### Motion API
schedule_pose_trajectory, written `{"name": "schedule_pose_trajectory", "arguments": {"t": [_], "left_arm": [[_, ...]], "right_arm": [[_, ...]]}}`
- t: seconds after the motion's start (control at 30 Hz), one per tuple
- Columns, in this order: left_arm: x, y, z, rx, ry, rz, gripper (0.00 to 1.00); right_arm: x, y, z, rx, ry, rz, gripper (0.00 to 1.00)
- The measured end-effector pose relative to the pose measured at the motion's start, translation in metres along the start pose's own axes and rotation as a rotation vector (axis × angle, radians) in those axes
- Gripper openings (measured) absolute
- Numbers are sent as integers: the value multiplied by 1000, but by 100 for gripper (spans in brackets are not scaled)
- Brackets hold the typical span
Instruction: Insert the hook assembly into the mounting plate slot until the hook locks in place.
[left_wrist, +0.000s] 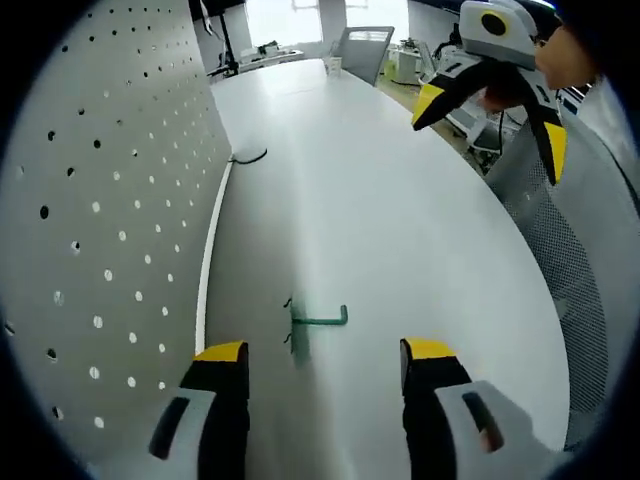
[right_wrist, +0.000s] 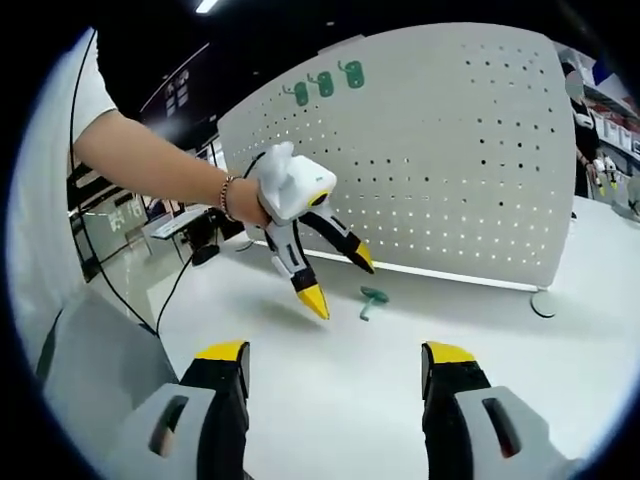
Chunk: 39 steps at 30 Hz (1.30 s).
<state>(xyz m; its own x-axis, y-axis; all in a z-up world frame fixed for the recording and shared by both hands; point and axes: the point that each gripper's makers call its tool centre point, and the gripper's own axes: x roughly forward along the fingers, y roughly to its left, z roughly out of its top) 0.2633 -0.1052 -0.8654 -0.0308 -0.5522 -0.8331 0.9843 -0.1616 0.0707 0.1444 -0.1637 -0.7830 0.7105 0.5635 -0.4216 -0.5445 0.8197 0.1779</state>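
Along the left side of the left gripper view a white pegboard (left_wrist: 100, 220) stands upright on a white table (left_wrist: 400, 230), its lower edge running as a pale strip from the lower left up toward the middle of the frame, and the table curves away to a rounded rim at the right with a mesh chair back (left_wrist: 560, 220) just beyond it. The broad middle of the table is bare, so there is wide open room between the board and that rim. A small green hook (left_wrist: 318, 322) lies flat on the table in the lower middle of this view, just above and between the spread yellow-tipped jaws of the left gripper (left_wrist: 325, 352), apart from both and a little out from the board's foot. The right gripper (left_wrist: 490, 115) hangs in the upper right, its jaws spread and nothing between them. In the right gripper view the pegboard (right_wrist: 450, 160) fills the upper right, with three green hooks (right_wrist: 326, 84) near its top edge; the hook (right_wrist: 372, 298) lies at the centre, near the board's base. The left gripper (right_wrist: 338, 275), held by a hand (right_wrist: 245, 200), sits just left of the hook with jaws apart, one tip close beside it. The right gripper (right_wrist: 335, 355) at the bottom is spread and empty, well short of the hook
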Motion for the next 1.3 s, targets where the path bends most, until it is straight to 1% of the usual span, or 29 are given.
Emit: {"name": "schedule_pose_trajectory", "arguments": {"t": [0.07, 0.1, 0.17, 0.2, 0.27, 0.4, 0.53, 0.57, 0.6, 0.7, 0.73, 0.77, 0.83, 0.93, 1.03, 1.13, 1.2, 1.3], "left_arm": [[2, 0, 0, 7, 7, -11, 61], [4, 0, -1, 11, 16, -22, 59], [5, -2, 1, -2, 17, -54, 57], [6, -1, 1, 4, 17, -50, 58], [9, 3, -1, 22, 38, -46, 57], [12, 2, -2, 27, 49, -69, 57], [15, 2, -2, 30, 54, -78, 58], [15, 1, -2, 38, 56, -81, 57], [15, 6, -1, 83, 59, -53, 55], [17, 2, -4, 52, 64, -81, 53], [17, 2, -5, 62, 66, -83, 53], [18, 1, -4, 48, 58, -85, 54], [18, 2, -4, 51, 56, -82, 54], [18, -1, -5, 39, 56, -101, 50], [18, -1, -4, 34, 47, -97, 49], [18, 3, -2, 0, 41, -87, 45], [19, 4, -2, -2, 41, -79, 37], [19, 8, -1, -28, 33, -63, 32]], "right_arm": [[0, 0, 0, 5, -2, 1, 67], [0, -1, 0, 8, -1, -2, 67], [0, -2, 0, 4, -4, -6, 66], [0, -2, 0, 5, -5, -6, 66], [1, -2, 0, 2, -1, -5, 66], [1, 0, 0, -14, 2, -1, 66], [0, -1, -1, -7, 1, -1, 66], [0, -1, -1, -4, 0, -1, 66], [0, -1, 0, -4, -2, -3, 66], [1, -1, -1, -2, 0, -5, 65], [1, -1, -1, -3, 1, -6, 65], [1, -2, 0, -3, 0, -7, 65], [1, -2, 0, -1, 1, -9, 65], [1, -2, 0, -2, -1, -10, 65], [1, -2, 0, 0, 0, -8, 65], [1, -2, 0, 5, -3, -4, 64], [1, -1, 0, 2, -3, -4, 64], [0, -2, 0, 5, -4, -5, 64]]}}
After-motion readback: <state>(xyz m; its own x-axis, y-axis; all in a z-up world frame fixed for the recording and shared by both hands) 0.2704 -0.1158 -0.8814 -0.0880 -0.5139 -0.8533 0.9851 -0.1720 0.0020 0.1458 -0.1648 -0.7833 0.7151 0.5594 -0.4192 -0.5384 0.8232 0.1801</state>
